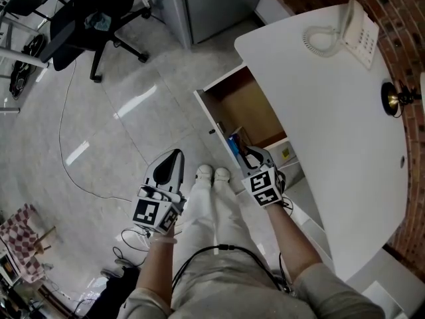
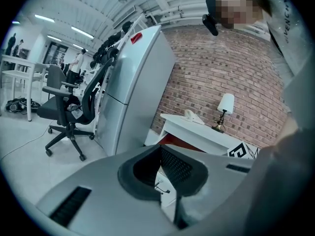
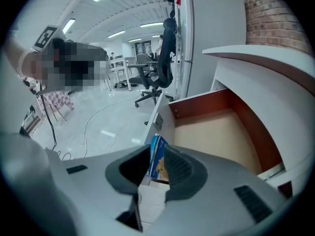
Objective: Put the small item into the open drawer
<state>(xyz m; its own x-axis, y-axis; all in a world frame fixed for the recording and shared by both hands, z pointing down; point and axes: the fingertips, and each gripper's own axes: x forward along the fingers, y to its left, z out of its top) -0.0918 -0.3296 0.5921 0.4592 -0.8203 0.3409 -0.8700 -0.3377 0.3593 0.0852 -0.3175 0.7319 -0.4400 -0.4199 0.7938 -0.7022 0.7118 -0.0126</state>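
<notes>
The small item is a flat blue packet (image 3: 158, 160) with a printed picture, and my right gripper (image 3: 157, 154) is shut on it. In the head view the blue packet (image 1: 234, 144) hangs at the near edge of the open drawer (image 1: 247, 109), just above the drawer's white front panel (image 1: 214, 121). The drawer's bare wooden bottom (image 3: 221, 134) lies ahead and to the right of the packet. My right gripper (image 1: 243, 151) points into the drawer's near corner. My left gripper (image 1: 172, 157) hangs over the floor left of the person's shoes, jaws together and holding nothing; its left gripper view shows the pads (image 2: 172, 163) meeting.
The white desk (image 1: 345, 118) carries a telephone (image 1: 352, 32) and a small lamp (image 1: 393, 98) by the brick wall. A grey metal cabinet (image 1: 212, 2) stands beyond the drawer. An office chair (image 1: 93, 18) and a floor cable (image 1: 66, 145) lie left.
</notes>
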